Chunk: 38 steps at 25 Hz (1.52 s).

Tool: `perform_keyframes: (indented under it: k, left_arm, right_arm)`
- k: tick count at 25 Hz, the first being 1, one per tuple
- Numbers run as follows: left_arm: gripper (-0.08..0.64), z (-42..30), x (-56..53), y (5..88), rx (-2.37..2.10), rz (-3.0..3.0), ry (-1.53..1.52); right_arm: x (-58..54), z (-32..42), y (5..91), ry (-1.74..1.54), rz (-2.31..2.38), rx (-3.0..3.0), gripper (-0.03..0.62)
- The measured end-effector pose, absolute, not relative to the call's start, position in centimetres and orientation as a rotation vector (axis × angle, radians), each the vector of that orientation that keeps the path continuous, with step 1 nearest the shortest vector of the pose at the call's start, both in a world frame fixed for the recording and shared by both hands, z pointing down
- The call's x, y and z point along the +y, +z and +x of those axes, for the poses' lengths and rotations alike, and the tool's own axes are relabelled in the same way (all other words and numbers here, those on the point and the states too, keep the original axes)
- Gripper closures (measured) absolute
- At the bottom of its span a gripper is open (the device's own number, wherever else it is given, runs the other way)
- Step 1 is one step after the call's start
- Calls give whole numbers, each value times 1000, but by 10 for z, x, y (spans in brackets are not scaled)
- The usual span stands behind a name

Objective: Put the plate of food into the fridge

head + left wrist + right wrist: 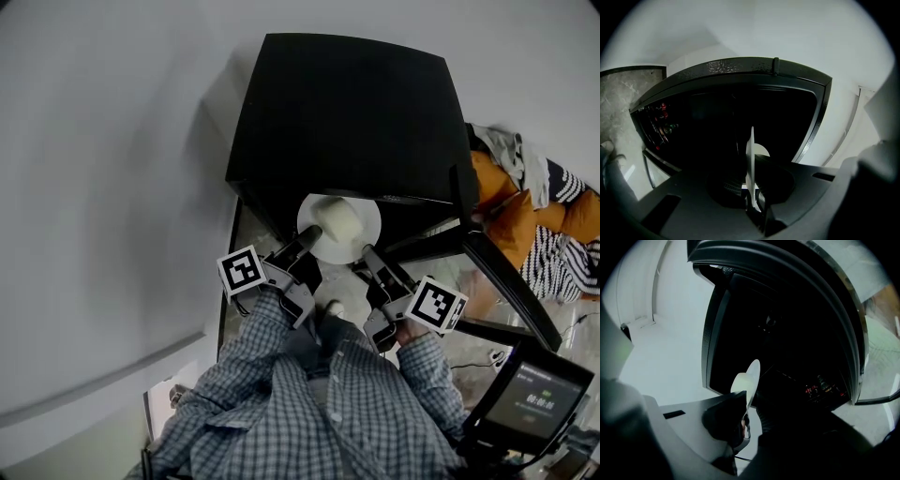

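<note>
1. Gripping it from both sides, you hold the round white plate between your two grippers, with a pale block of food lying on the middle of it.
2. Your left gripper has its fingers pinched on the plate's left rim. In the left gripper view the plate stands edge-on, a thin white line rising straight up from between the fingers.
3. Your right gripper has its fingers pinched on the opposite rim. In the right gripper view the plate again shows edge-on, leaning a little to the right and reaching past the fingertips.
4. Just beyond both sets of fingertips gapes the dark open mouth of the boxy black fridge. Its unlit inside fills the space behind the plate in both gripper views.
5. The plate sits at the front edge of that opening, ahead of your fingers. You cannot tell whether it rests on a shelf.
6. The black fridge door hangs open to the right of your right fingers.
7. Behind each set of fingers rides a marker cube, left and right, and behind those come your checked shirt sleeves.
8. Well off to the right of your right fingers lie orange and striped clothes, with a dark lit screen nearer to you.
</note>
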<state>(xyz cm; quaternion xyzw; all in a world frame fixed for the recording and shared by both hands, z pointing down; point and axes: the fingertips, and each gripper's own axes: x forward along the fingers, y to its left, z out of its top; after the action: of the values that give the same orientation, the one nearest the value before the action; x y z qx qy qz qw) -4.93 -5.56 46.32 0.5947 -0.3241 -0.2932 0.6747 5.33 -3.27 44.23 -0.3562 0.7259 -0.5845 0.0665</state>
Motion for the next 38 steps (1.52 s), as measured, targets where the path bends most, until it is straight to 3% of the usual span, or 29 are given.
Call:
perform_keyframes:
  k: [9, 38]
  left_arm:
    - [534, -47, -91, 456, -723, 1372, -715]
    - [534, -45, -96, 464, -709, 1413, -693]
  right_arm:
    - [-44, 24, 441, -1781, -989, 2135, 545]
    - [-48, 33, 464, -1883, -973, 1703, 571]
